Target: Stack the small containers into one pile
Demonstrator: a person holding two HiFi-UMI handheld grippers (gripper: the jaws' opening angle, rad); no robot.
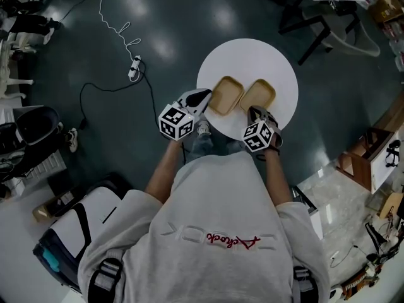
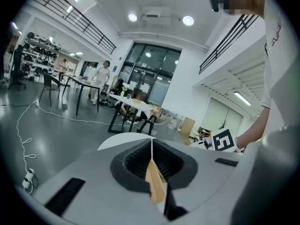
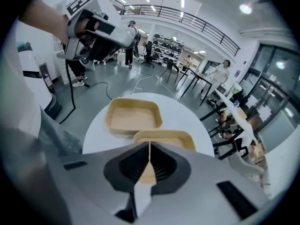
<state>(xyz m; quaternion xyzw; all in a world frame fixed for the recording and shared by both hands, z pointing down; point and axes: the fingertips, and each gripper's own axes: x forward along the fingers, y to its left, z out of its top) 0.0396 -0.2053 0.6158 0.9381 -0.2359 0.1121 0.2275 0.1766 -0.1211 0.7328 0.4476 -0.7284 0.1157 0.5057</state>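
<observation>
Empty left container (image 1: 226,95) and right container (image 1: 258,95) side by side on white table (image 1: 252,55); left gripper (image 1: 203,98) pinches left container's rim, right gripper (image 1: 255,112) pinches right container's near rim

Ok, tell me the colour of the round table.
The table is white; the head view shows it best.

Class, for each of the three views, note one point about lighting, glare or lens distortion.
Head view: dim overall, with ceiling-light glare on the dark floor and the white round table brightest. Left gripper view: heavy fisheye with black corners, blown-out ceiling lights. Right gripper view: fisheye bends the balcony railing; the left container is sharp.
</observation>
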